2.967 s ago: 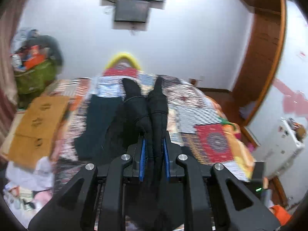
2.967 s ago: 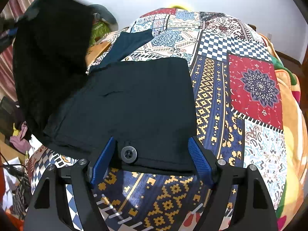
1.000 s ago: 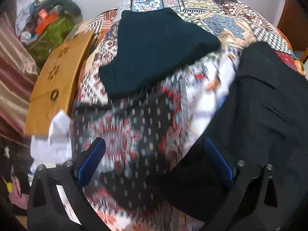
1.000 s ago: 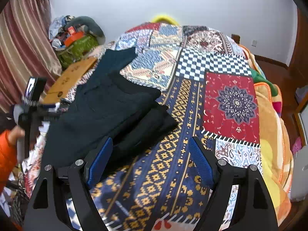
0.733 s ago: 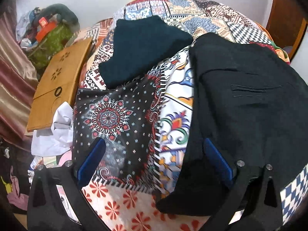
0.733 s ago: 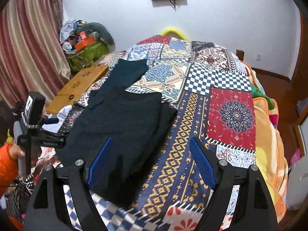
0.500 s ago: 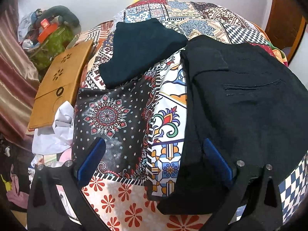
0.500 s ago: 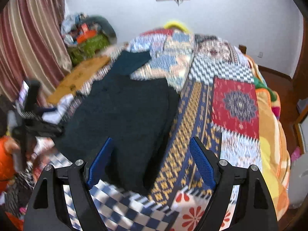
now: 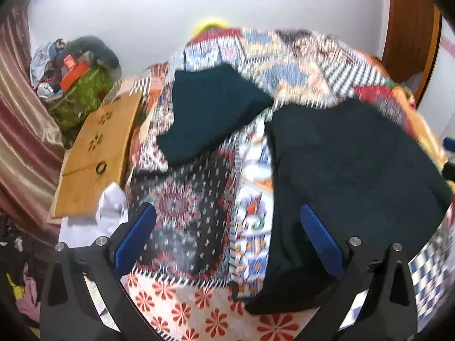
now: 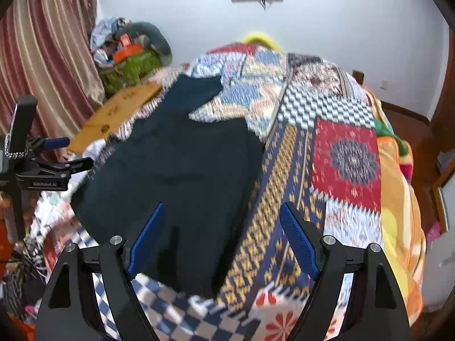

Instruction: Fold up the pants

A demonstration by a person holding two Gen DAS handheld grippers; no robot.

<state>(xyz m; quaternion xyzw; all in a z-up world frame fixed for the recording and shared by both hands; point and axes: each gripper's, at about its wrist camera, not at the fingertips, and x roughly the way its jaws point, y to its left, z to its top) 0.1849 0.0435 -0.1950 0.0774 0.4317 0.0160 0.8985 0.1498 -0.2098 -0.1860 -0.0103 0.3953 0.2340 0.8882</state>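
Black fabric of the folded pants [image 9: 355, 176] lies flat on the patchwork quilt [image 10: 344, 153] that covers the bed, and everything else can be placed from that dark rectangle. Beyond the folded pants, toward the white wall, a second folded dark teal garment [image 9: 210, 113] rests on the same quilt, close to them; whether the two touch cannot be told. Off the quilt's edge past the teal garment sits a curved wooden board with cut-out holes [image 9: 96, 150], and further back a heap of bags and clothes topped by a green bag [image 10: 130, 68] stands against a striped pink curtain [image 10: 48, 56].

The left gripper [image 9: 227, 236] hangs over the near end of the pants with its blue-padded jaws spread wide and nothing between them; its right pad shows over the black cloth, but contact cannot be judged. The right gripper [image 10: 221, 238] is likewise wide open and empty, its left pad showing over the black cloth and its right pad over the blue-and-gold strip of the quilt beside the pants. Both views are blurred.
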